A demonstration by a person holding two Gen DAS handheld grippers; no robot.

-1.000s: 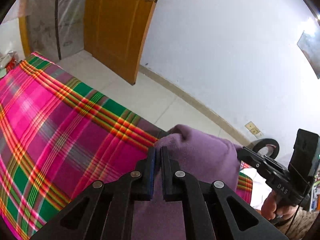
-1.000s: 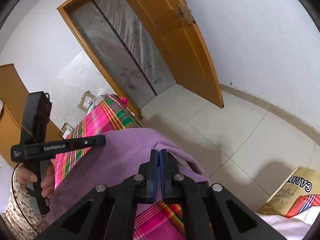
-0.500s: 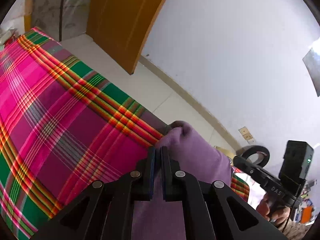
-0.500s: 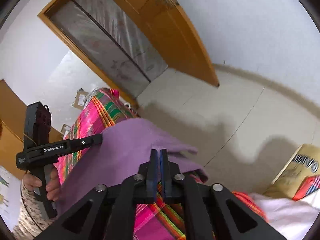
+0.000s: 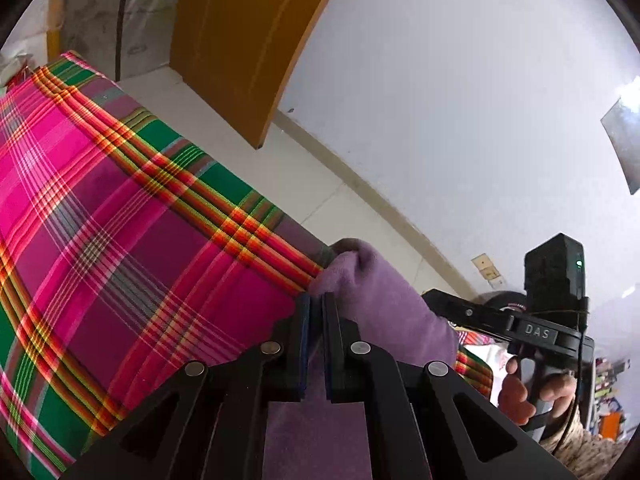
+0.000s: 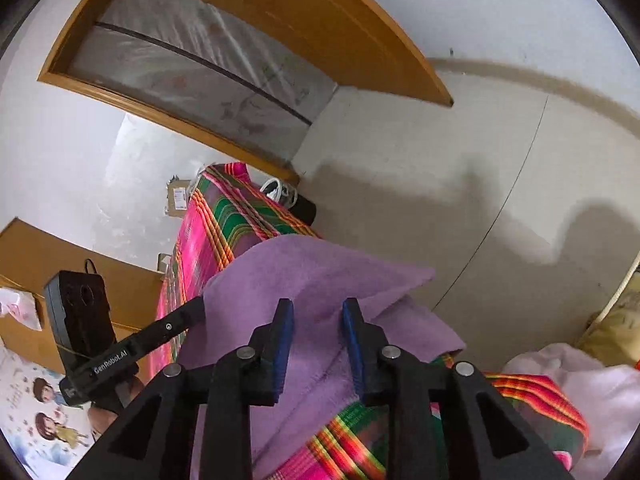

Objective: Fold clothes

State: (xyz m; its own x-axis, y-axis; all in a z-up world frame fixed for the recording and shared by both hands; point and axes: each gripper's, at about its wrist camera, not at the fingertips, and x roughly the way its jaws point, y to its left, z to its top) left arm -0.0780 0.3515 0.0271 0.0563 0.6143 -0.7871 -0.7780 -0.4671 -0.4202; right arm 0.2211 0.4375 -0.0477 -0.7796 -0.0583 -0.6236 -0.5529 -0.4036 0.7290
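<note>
one purple cloth [image 5: 384, 300] on plaid bed [image 5: 120, 240], left gripper [image 5: 314, 312] pinching it, right gripper [image 6: 316, 320] opening, unclamped

purple garment [image 5: 384, 300], pink-green plaid bedspread [image 5: 120, 216]

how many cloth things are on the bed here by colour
purple: 1, the purple garment
plaid pink and green: 1, the bedspread
white: 1, the white cloth at the right
total: 3
</note>
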